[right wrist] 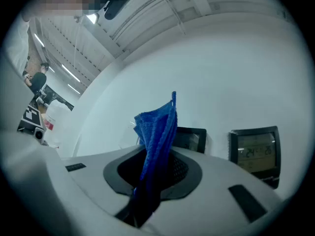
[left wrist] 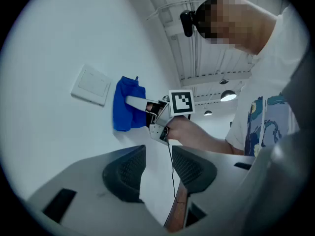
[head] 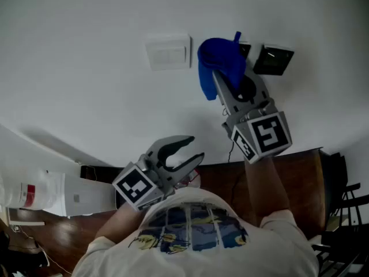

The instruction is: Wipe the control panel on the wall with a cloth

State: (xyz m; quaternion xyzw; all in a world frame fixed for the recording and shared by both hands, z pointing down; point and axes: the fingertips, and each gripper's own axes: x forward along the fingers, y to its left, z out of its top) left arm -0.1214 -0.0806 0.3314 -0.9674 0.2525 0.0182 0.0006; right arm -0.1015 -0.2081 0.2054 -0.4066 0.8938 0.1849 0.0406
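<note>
Panel hangs on the wall, uncovered, with the cloth at its 9 o'clock. Right gripper clamps the cloth. Left gripper is released and empty. Wiping is judged still outstanding.

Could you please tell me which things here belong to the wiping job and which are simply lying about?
Part of the job:
- blue cloth, clamped in the right gripper
- dark control panel with a display
- second dark panel beside it

Not in use:
- white switch plate
- white container, lower left
- left gripper, open and empty
</note>
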